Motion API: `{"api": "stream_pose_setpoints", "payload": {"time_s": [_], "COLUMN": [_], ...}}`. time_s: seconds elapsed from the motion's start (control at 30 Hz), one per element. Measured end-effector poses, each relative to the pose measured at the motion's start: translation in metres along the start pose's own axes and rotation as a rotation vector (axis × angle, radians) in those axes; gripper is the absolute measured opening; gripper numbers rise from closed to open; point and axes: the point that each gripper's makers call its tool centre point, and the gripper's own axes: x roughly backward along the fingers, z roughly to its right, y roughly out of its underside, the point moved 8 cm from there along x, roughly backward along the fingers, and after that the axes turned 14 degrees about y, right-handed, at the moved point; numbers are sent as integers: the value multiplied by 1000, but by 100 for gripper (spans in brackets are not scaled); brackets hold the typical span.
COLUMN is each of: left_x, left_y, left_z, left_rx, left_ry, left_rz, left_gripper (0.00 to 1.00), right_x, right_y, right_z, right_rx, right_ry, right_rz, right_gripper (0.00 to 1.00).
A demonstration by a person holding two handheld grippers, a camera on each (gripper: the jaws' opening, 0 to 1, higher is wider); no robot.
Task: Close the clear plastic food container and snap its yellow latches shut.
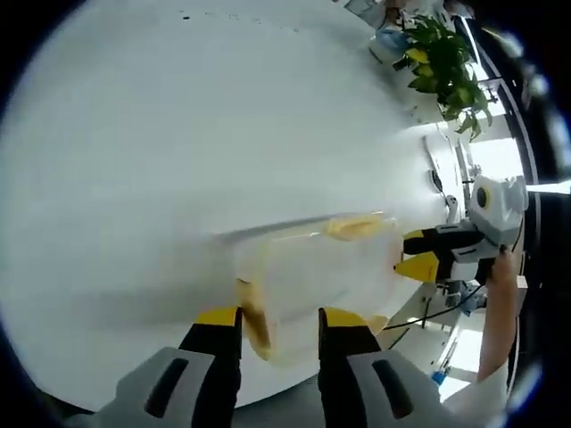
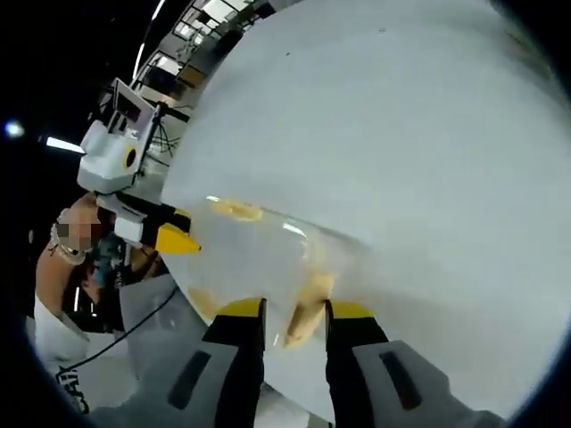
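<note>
Fingers (image 2: 309,332) flanking a yellow latch (image 2: 305,312) — clear container (image 1: 317,276) just ahead

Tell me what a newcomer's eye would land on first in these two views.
First, the clear plastic container with yellow latches, lying on the big white table between the two grippers. The left gripper has its yellow-tipped jaws on either side of the container's near edge, and the right gripper brackets a yellow latch at another side. After that, the green leafy plant beyond the table's far edge in the left gripper view.
</note>
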Motion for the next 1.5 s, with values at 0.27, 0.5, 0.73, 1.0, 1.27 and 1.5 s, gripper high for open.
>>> {"api": "stream_pose_setpoints", "payload": {"time_s": [0.27, 0.5, 0.73, 1.0, 1.27, 1.5], "left_x": [-1, 0, -4, -8, -3, 5], "left_y": [-2, -2, -3, -1, -1, 6], "left_z": [-1, -2, -3, 1, 10, 31], "left_rx": [-10, -12, -16, -109, -500, -966], "left_ry": [6, 15, 15, 41, -54, -127], "left_rz": [-15, -14, -31, -7, 28, 70], "left_gripper": [26, 25, 22, 25, 53, 50], "right_x": [-1, 0, 0, 2, 20, 49], "right_y": [-1, -3, -1, 6, -6, -25], "right_z": [0, -2, -3, -8, -14, -39], "right_rx": [-12, -29, -27, 43, 321, 337], "right_ry": [-4, -14, -11, 13, 202, 97], "right_rz": [-4, -1, -11, 28, 200, 329], "right_gripper": [21, 20, 20, 22, 14, 21]}}
